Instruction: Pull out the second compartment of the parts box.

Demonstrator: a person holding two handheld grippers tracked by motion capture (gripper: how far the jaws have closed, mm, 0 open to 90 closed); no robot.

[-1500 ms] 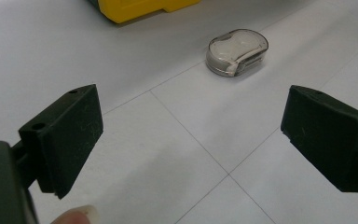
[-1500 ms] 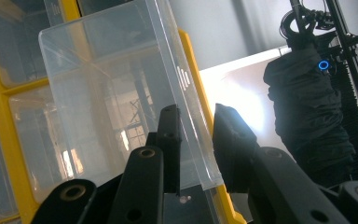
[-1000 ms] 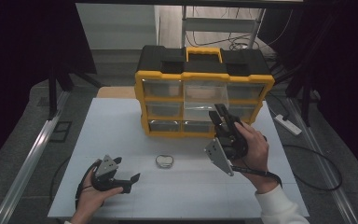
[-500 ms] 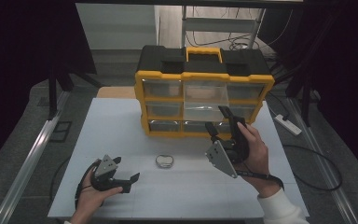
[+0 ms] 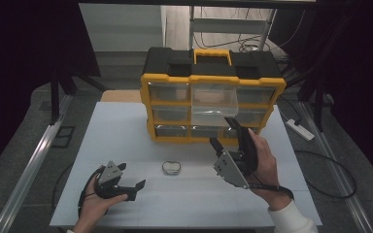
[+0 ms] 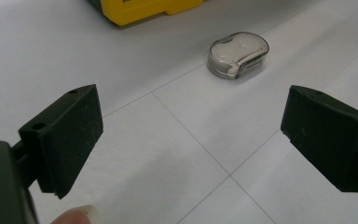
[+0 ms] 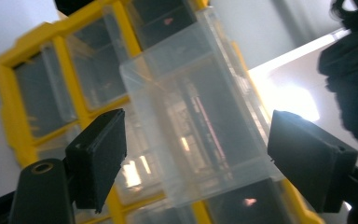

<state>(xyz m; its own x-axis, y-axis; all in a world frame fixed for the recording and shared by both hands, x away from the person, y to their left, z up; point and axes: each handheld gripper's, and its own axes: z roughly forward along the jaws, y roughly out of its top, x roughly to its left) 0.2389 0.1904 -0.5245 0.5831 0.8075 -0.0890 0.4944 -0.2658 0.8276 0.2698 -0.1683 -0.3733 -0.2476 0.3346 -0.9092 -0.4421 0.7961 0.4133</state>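
Observation:
A yellow and black drawer cabinet [image 5: 212, 97] stands at the back of the white table [image 5: 126, 136]. Its clear top middle drawer [image 5: 214, 104] is pulled out and looks empty; the right gripper view shows this drawer [image 7: 200, 126] close up. My right gripper [image 5: 225, 132] is open, just in front of and below that drawer, pointing at the cabinet. A small clear oval case [image 5: 171, 167] lies on the table in front of the cabinet. My left gripper [image 5: 132, 179] is open near the front left edge, aimed at the case [image 6: 237, 54], well short of it.
A white power strip [image 5: 300, 129] lies on the floor to the right of the table. Metal rails run along both sides of the table. The cabinet's other drawers are closed.
My right gripper has drawn back from the cabinet toward the front of the table and dropped lower. The left gripper and the oval case have not moved.

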